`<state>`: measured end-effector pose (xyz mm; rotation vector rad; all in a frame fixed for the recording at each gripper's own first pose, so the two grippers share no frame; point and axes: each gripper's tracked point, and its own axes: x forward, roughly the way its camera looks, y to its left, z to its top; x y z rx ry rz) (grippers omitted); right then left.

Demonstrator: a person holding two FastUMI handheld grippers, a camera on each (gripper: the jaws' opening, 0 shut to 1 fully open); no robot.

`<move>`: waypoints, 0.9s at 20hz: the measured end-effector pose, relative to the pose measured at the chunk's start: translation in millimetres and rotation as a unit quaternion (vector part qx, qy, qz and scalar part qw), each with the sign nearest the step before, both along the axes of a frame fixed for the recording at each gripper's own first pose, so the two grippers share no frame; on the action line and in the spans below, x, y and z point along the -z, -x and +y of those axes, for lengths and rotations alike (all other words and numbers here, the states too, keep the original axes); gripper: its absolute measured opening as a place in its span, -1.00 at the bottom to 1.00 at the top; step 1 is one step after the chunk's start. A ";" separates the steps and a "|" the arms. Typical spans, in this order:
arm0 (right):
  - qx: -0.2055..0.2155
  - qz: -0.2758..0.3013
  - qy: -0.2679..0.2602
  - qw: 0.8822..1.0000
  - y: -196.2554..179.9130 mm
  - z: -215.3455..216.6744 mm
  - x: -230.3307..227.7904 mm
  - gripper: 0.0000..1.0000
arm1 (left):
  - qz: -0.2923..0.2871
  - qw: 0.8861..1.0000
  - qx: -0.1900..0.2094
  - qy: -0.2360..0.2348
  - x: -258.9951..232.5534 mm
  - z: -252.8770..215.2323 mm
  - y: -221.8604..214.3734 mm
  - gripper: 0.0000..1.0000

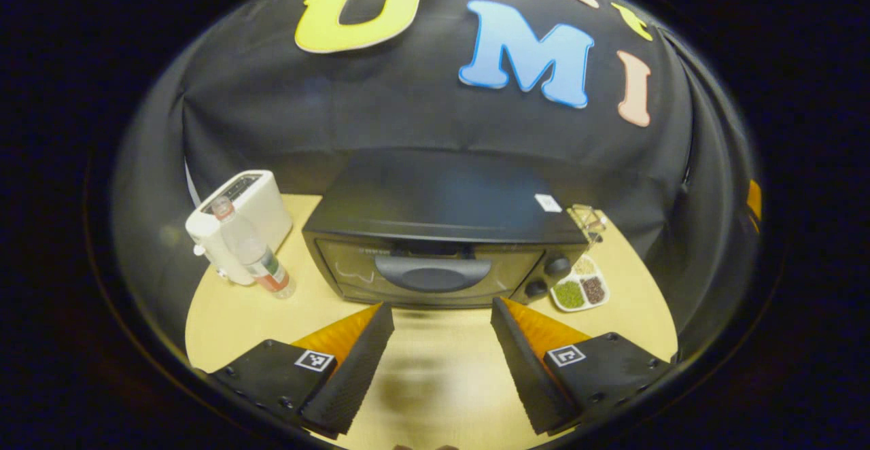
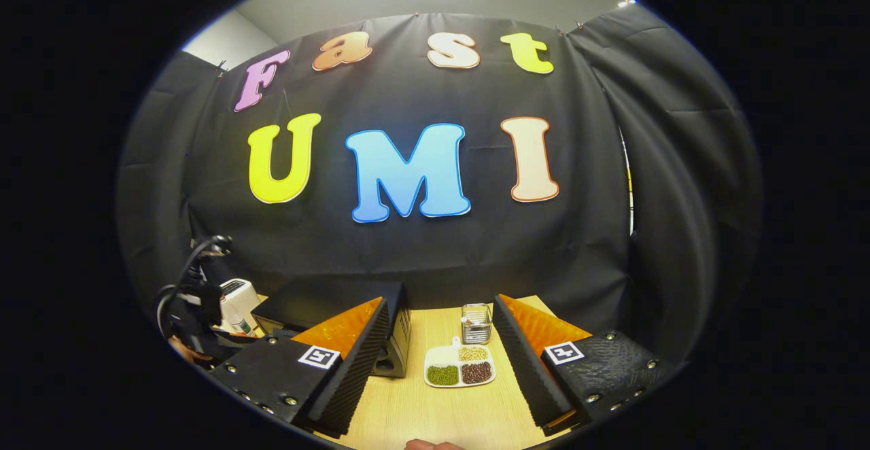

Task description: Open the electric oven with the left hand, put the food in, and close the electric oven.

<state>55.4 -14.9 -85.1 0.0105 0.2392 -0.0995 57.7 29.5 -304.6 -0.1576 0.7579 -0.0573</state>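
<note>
The black electric oven (image 1: 435, 232) stands in the middle of the wooden table (image 1: 442, 382) with its glass door closed and the door handle (image 1: 433, 274) facing me. My left gripper (image 1: 442, 308) hovers open just in front of the door, nothing between its fingers. A white divided dish (image 1: 581, 291) of green, brown and pale food lies at the oven's right front corner. In the right gripper view the same dish (image 2: 460, 366) sits ahead between the fingers of my open right gripper (image 2: 440, 302), to the right of the oven (image 2: 397, 338). The left gripper (image 2: 197, 300), with cables, hangs at far left.
A white toaster (image 1: 238, 222) and a clear water bottle (image 1: 257, 254) stand left of the oven. A small clear glass holder (image 2: 476, 323) is behind the dish. Black cloth walls close the table at the back and sides. Bare tabletop (image 2: 435, 409) lies in front.
</note>
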 end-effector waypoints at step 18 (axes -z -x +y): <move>-0.031 -0.098 -0.009 0.995 18.7 42.9 -108.1 0.88 | -0.323 0.946 -0.036 -0.023 -295.1 19.4 54.8 1.00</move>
